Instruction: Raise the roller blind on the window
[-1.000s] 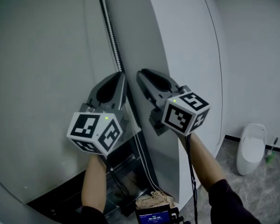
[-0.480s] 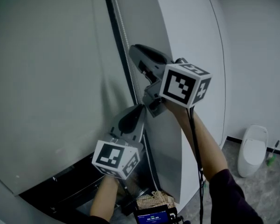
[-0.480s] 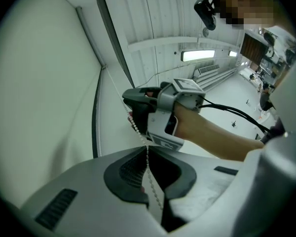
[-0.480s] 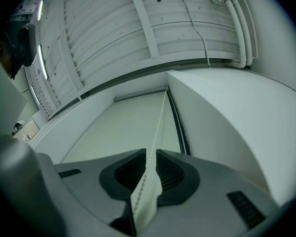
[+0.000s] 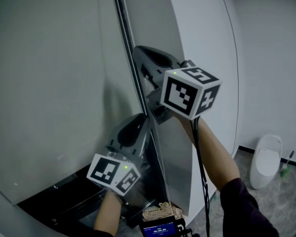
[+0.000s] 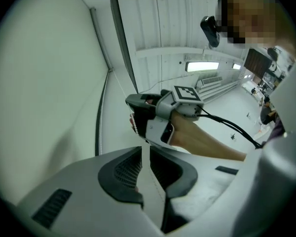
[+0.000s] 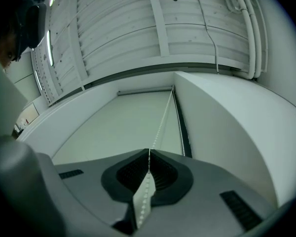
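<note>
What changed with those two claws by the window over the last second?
The left claw moved down along the bead chain and the right claw moved up. They were side by side; now the right one sits well above the left. Both are closed on the chain. The roller blind looks unchanged, still mostly lowered.

My left gripper [image 5: 146, 119] and right gripper [image 5: 136, 50] are grey shells with black ribbed pads [image 6: 122, 174]. Each bears a white cube [image 5: 113, 174] of black square markers with a green light. A black cable [image 5: 201, 167] leaves the right one at six o'clock; my sleeve [image 5: 241, 211] is dark.
</note>
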A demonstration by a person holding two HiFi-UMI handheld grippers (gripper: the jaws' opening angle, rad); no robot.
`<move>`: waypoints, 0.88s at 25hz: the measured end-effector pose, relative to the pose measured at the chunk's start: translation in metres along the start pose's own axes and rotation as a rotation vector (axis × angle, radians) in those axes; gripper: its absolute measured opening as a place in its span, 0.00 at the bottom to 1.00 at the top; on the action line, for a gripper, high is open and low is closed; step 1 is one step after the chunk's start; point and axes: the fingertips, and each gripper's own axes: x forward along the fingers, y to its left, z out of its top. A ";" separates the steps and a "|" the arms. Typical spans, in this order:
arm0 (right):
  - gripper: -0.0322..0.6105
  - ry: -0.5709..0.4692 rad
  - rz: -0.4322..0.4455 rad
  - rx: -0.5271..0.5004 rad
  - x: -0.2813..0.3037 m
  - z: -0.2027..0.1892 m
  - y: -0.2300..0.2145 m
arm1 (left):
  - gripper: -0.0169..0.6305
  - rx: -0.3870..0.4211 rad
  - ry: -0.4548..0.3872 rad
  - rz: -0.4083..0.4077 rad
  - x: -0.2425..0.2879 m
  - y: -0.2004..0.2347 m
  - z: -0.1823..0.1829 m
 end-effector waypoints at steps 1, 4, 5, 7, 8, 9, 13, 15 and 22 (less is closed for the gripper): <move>0.08 0.004 0.003 -0.011 -0.002 -0.002 0.003 | 0.06 -0.004 -0.014 0.009 0.000 0.006 0.007; 0.08 0.027 0.003 -0.066 -0.013 -0.017 0.013 | 0.06 0.018 -0.044 0.040 0.004 0.024 0.030; 0.08 0.032 -0.002 -0.087 -0.019 -0.023 0.014 | 0.06 0.033 -0.050 0.047 0.006 0.029 0.039; 0.08 0.042 -0.016 -0.122 -0.031 -0.031 0.016 | 0.06 0.066 -0.061 0.056 0.013 0.037 0.056; 0.08 0.047 -0.023 -0.138 -0.036 -0.034 0.015 | 0.06 0.084 -0.062 0.059 0.017 0.041 0.065; 0.08 0.053 -0.030 -0.154 -0.040 -0.037 0.015 | 0.06 0.101 -0.061 0.060 0.023 0.045 0.073; 0.08 0.084 -0.046 -0.208 -0.056 -0.050 0.015 | 0.06 0.164 -0.021 0.057 0.049 0.055 0.089; 0.08 0.107 -0.050 -0.237 -0.065 -0.062 0.018 | 0.06 0.164 0.005 0.054 0.059 0.058 0.087; 0.08 0.206 -0.092 -0.325 -0.094 -0.116 0.019 | 0.06 0.058 0.042 0.009 0.079 0.061 0.078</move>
